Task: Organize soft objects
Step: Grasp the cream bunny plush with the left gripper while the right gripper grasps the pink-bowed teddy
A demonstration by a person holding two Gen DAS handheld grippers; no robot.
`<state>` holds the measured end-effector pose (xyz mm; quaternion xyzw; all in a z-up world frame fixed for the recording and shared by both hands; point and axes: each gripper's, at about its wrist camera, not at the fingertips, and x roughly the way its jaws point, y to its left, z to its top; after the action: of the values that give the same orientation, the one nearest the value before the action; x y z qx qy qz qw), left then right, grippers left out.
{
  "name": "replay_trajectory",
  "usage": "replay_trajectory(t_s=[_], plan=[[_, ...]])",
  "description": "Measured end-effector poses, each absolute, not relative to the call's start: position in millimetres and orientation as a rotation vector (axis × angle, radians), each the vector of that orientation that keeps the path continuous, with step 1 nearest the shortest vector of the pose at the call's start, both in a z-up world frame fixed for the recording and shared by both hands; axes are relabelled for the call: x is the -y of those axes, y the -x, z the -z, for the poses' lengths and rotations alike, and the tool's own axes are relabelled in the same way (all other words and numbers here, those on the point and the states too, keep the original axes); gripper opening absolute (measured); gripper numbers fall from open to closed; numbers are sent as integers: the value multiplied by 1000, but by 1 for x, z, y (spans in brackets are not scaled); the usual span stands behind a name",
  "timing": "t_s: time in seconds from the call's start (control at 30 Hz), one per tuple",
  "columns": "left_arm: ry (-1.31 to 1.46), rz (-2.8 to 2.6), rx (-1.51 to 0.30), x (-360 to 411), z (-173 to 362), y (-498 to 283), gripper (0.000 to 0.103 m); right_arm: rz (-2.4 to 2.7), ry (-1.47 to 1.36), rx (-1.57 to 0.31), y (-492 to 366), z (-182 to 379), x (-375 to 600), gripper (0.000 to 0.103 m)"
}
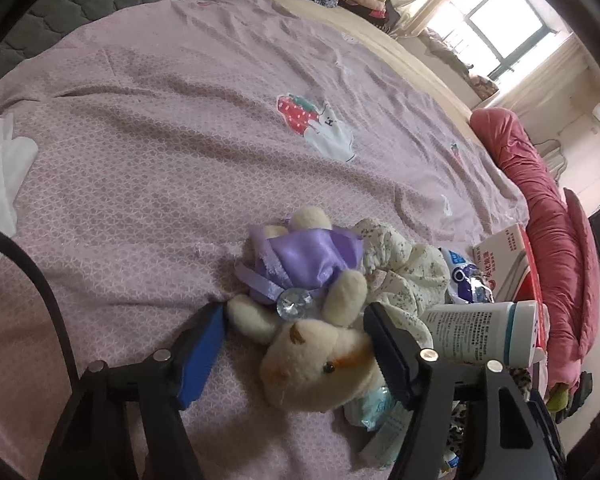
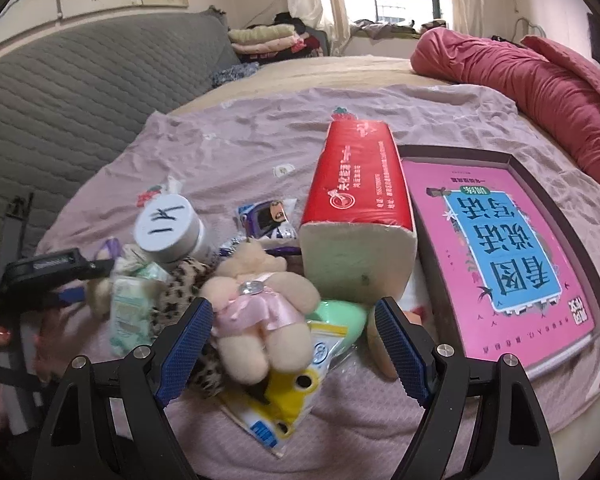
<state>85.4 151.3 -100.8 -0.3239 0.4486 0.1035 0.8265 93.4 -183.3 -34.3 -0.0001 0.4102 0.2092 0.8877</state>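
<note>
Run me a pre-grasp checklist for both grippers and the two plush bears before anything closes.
1. Left gripper open around the bear in the purple dress: ok, head sits between the jaws, pads not yet pressing.
2. Left jaws free of other items: not ok, the right-hand finger lies against the floral fabric and near the white tube.
3. Right gripper open: ok.
4. Bear in the pink dress lined up between the right jaws: ok, roughly centred.
5. Pink bear free to lift: cannot tell, it lies on the yellow packet and beside the leopard-print cloth.
6. Drop-off spot for soft things: cannot tell.
</note>
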Motion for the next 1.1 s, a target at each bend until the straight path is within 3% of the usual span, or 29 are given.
replay_trajectory(t_s=[0.5, 0.57, 0.63, 0.7, 0.93, 1.1], plan=[[634, -194, -928, -147, 103, -84, 69, -523, 97, -849, -105, 51, 153, 84], [629, -191, -927, -148, 104, -84, 69, -540, 76, -857, -108, 53, 154, 77], [619, -192, -925, -147, 103, -84, 68, -558, 59, -863, -110, 55, 156, 54], [610, -191, -924, -146, 103, -83, 66, -580, 47, -859, -110, 54, 157, 46], [649, -172, -903, -154, 102, -80, 57, -579, 29, -800, -102, 44, 166, 28], [667, -154, -881, -157, 99, -77, 52, -571, 15, -754, -98, 35, 174, 24]])
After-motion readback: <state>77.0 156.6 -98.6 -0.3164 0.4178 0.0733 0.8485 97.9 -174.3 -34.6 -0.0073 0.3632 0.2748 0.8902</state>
